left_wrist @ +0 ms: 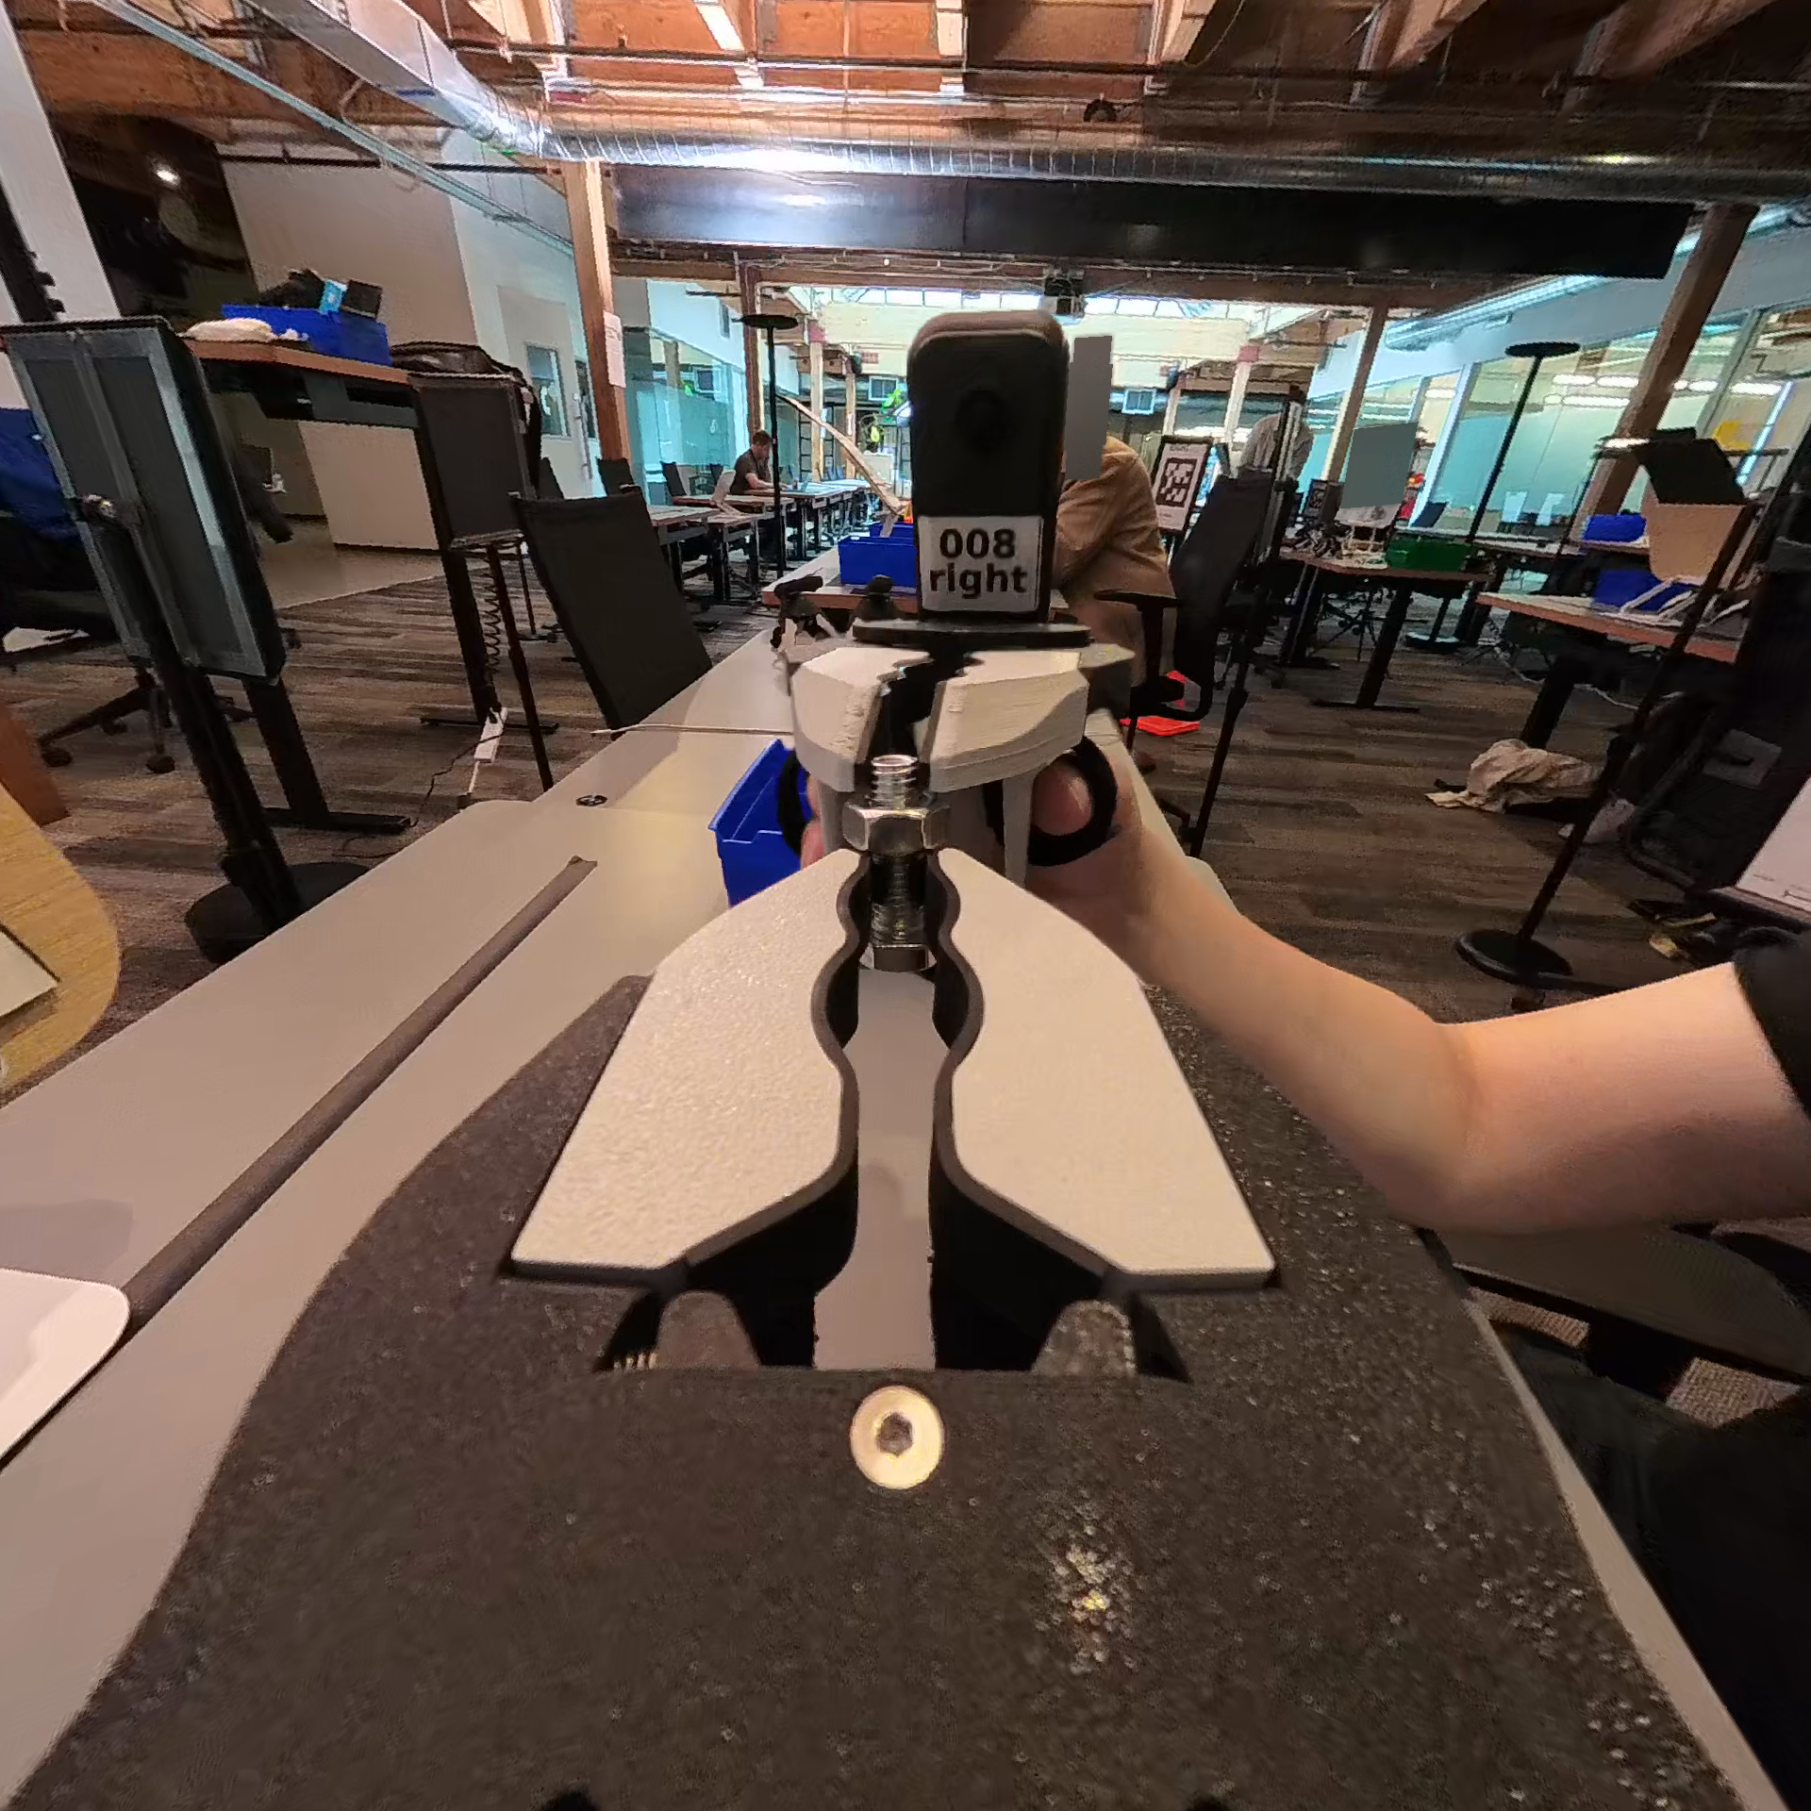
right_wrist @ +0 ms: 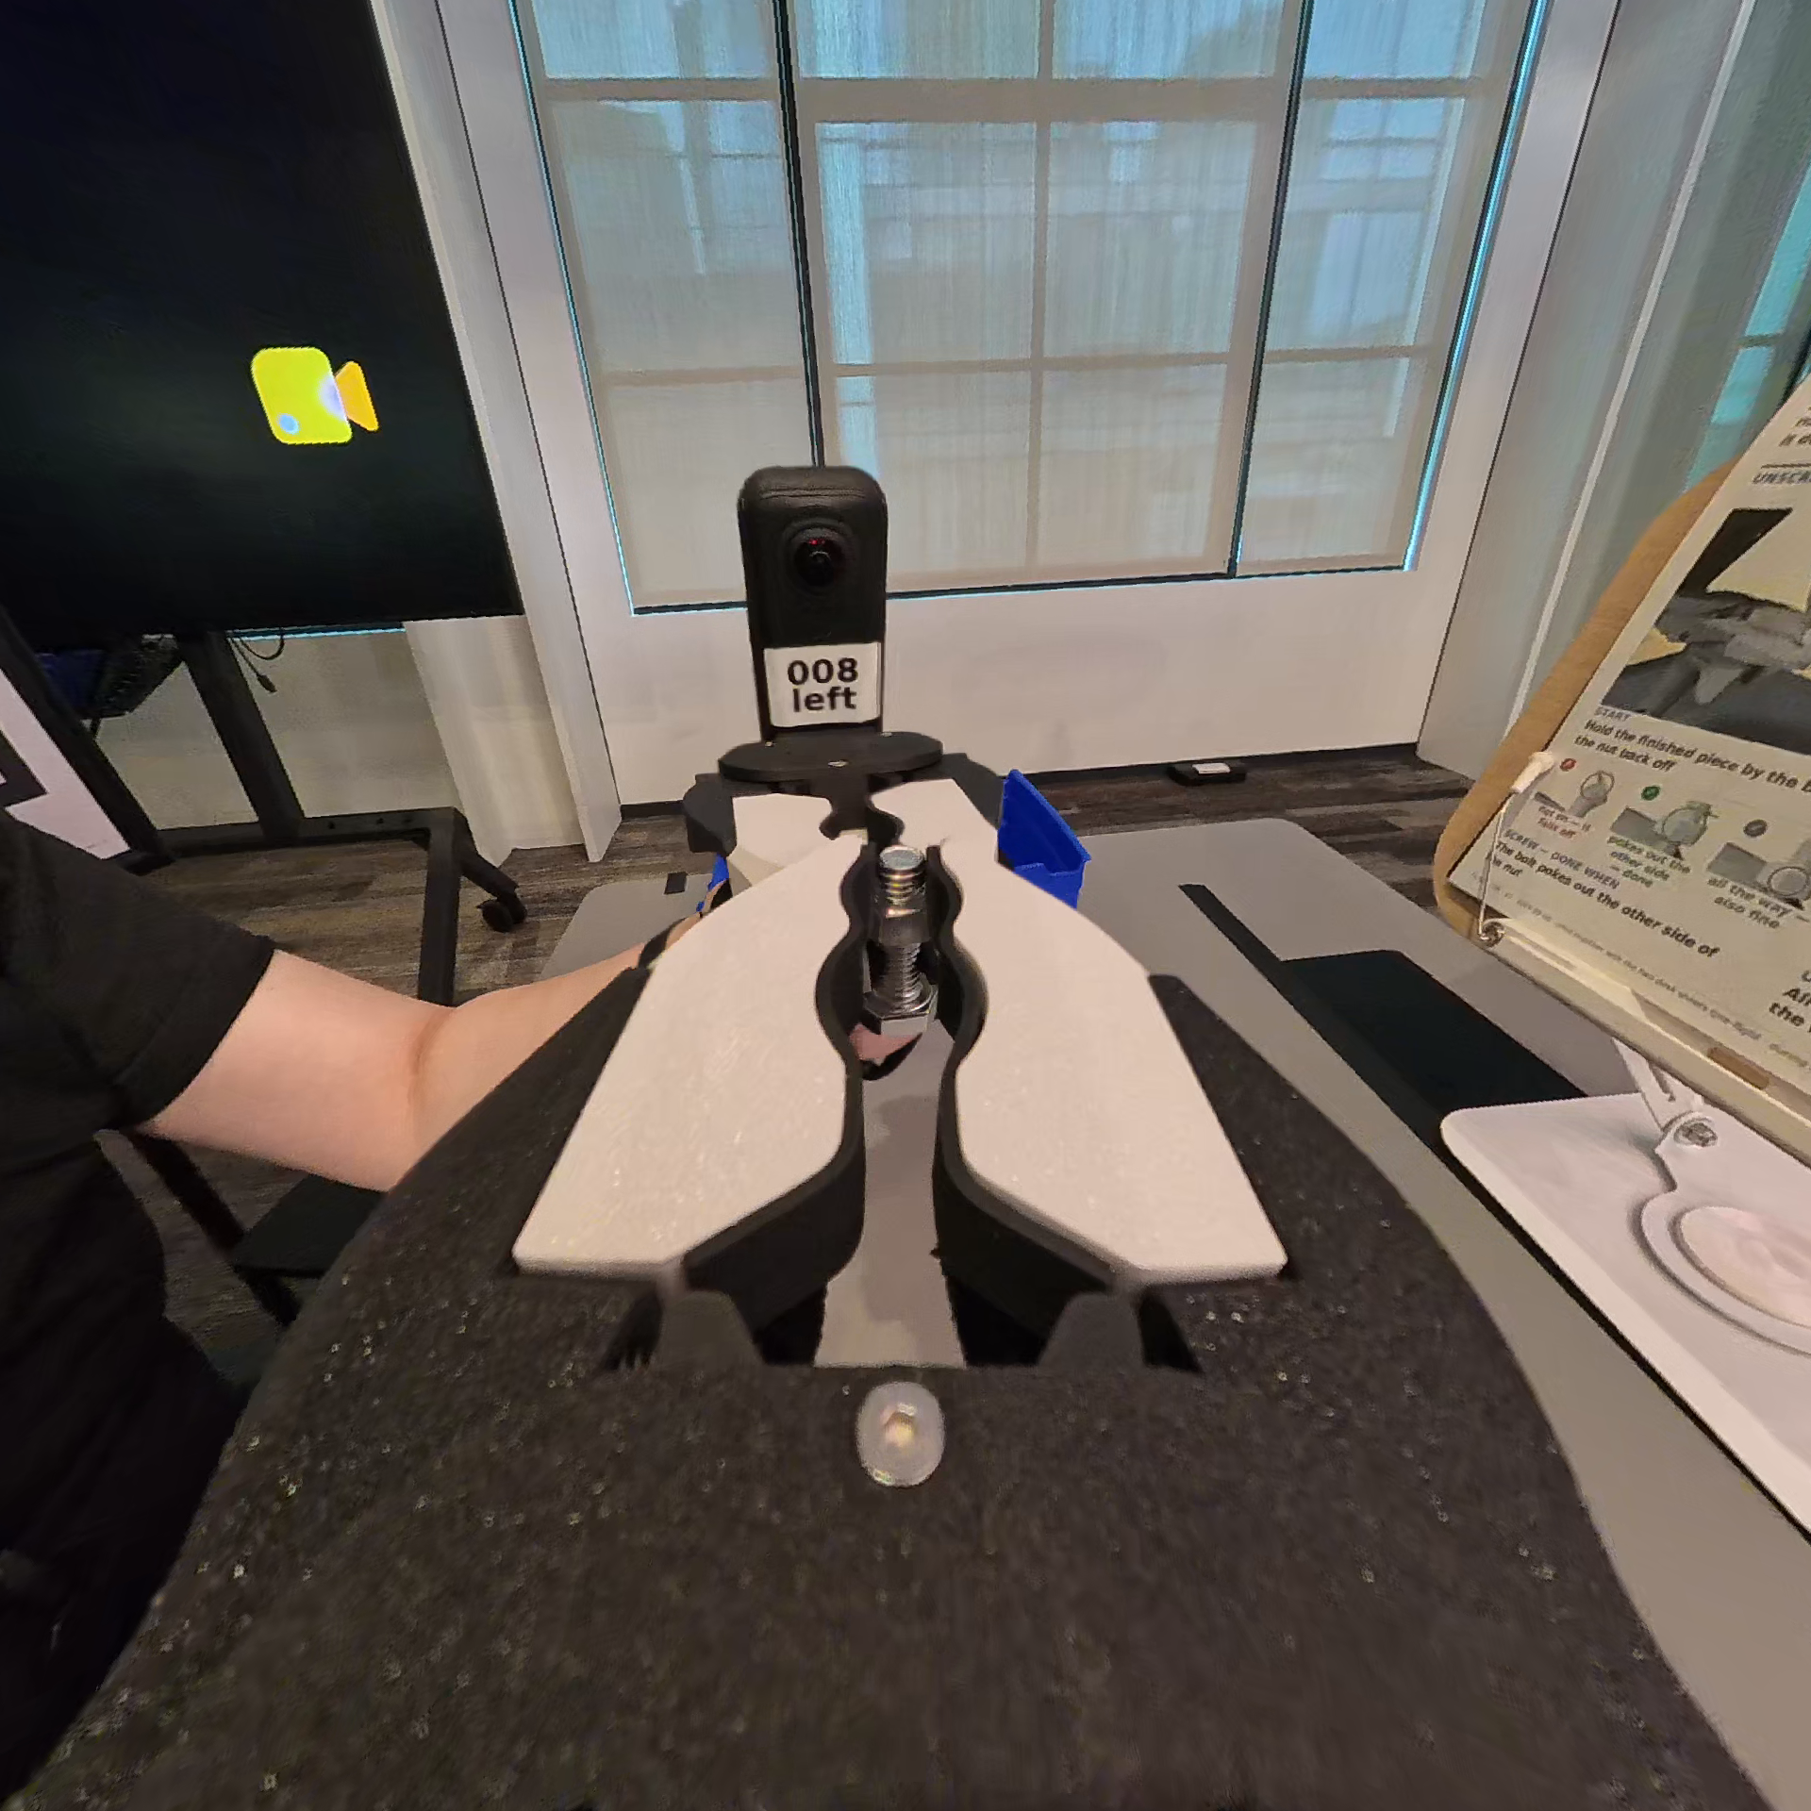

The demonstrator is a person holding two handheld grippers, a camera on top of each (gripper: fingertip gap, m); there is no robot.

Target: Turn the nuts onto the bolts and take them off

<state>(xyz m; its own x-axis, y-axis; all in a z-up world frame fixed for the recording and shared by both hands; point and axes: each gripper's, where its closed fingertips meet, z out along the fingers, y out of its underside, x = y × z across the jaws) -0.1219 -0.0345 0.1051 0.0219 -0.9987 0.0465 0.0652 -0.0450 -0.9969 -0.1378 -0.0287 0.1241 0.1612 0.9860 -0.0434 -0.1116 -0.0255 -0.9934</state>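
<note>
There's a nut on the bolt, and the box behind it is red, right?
Not quite. The box is blue, not red, as the left wrist view shows. The nut is on the bolt, yes.

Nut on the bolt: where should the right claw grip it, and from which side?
Probably two opposite flats of the nut, coming in level from the side facing the left claw. The bolt stands upright, and the left claw clamps its shank below the nut.
</note>
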